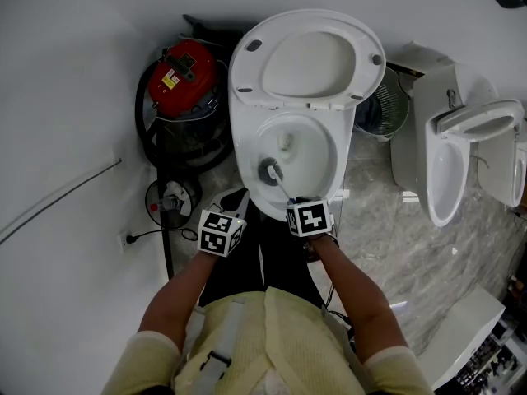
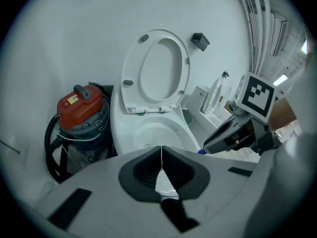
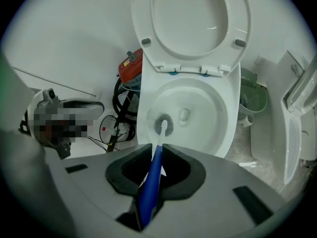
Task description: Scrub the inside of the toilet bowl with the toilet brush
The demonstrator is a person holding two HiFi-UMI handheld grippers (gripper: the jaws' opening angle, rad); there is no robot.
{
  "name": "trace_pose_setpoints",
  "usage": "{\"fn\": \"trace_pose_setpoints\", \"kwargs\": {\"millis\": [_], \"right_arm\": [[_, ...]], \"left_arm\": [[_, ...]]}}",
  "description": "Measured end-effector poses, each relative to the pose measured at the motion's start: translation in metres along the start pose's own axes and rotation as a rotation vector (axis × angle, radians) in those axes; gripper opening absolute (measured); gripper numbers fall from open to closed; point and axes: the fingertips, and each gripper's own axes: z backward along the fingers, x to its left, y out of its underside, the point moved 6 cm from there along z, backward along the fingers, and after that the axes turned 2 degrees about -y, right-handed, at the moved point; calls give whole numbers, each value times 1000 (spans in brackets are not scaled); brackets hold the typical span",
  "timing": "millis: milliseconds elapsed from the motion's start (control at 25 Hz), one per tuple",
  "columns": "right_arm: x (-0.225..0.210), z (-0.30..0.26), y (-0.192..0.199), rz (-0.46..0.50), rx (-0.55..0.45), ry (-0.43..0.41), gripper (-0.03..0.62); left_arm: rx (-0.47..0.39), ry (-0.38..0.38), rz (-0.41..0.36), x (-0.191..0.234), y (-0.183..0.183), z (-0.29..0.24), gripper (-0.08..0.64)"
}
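Note:
A white toilet bowl (image 1: pixel 329 167) (image 3: pixel 223 113) (image 2: pixel 124 128) stands with seat and lid (image 1: pixel 306 56) (image 3: pixel 198 29) raised. My right gripper (image 3: pixel 157 170) (image 1: pixel 308 217) is shut on the blue handle of the toilet brush (image 3: pixel 152 180). Its grey bristle head (image 3: pixel 162 125) (image 1: pixel 270 170) rests inside the bowl against the near left wall. My left gripper (image 2: pixel 161 166) (image 1: pixel 221 231) is shut with nothing between its jaws, held just in front of the bowl's near left rim.
A red and grey vacuum cleaner (image 1: pixel 183 89) (image 2: pixel 79 118) with black hose stands left of the toilet. A green basket (image 1: pixel 387 109) (image 3: pixel 253 95) sits to its right, then a second white toilet (image 1: pixel 449 155). A cable and socket (image 1: pixel 125 239) lie by the left wall.

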Motion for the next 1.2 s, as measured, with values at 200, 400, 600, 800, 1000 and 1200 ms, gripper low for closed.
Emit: {"fn": "trace_pose_setpoints", "kwargs": {"millis": [200,400,600,800,1000,1200], "right_arm": [[2,-3,-9,-29,-25,4,74],[1,-6,-24,-74,-58,3,74],[-1,-7,-41,-121,-95,4,74],[-10,-4,-54,-141,-126,20,74],[-10,4,-55,-78,-144,42,74],[-15,6,-53,2,-150,74,74]], "left_arm": [[-10,1,1,2,-5,-1,15],[-11,3,-3,4,-10,-4,15],[-11,12,12,6,-12,-6,15],[-28,26,13,5,-20,-7,15],[-31,22,10,10,-25,-7,15],[-28,21,0,12,-29,-7,15]]}}
